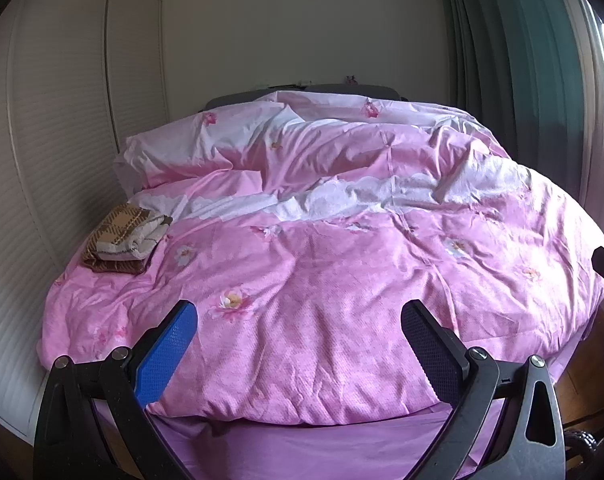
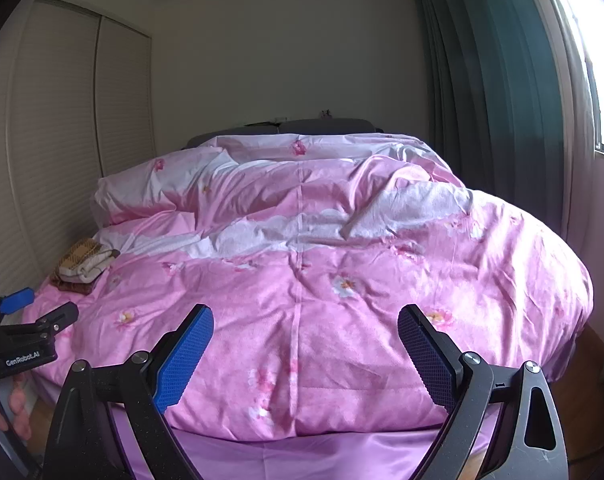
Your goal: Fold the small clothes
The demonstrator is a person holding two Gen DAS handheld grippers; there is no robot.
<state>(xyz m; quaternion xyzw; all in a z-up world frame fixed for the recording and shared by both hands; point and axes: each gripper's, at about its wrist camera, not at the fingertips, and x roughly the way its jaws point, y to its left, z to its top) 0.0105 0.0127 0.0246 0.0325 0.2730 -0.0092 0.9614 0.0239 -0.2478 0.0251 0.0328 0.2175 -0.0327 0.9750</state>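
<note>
Two tools spread empty [image 1: 297,316] [image 2: 306,320], rumpled pink floral duvet [image 1: 322,280], folded plaid knit clothes [image 1: 121,240]

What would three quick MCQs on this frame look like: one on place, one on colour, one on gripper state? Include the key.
1. Where does the stack of folded clothes lie on the bed?
A. near its left edge, by the closet doors
B. at the middle
C. by the curtain

2. What colour is the duvet?
A. green
B. pink with flowers
C. plain white

3. How do both grippers stand?
A. shut on cloth
B. shut on nothing
C. open, holding nothing

Key:
1 A, the brown plaid stack sits at the left edge, next to the closet doors.
2 B, pink cloth with flower prints covers the bed.
3 C, the left gripper and right gripper show wide gaps with only duvet behind.
</note>
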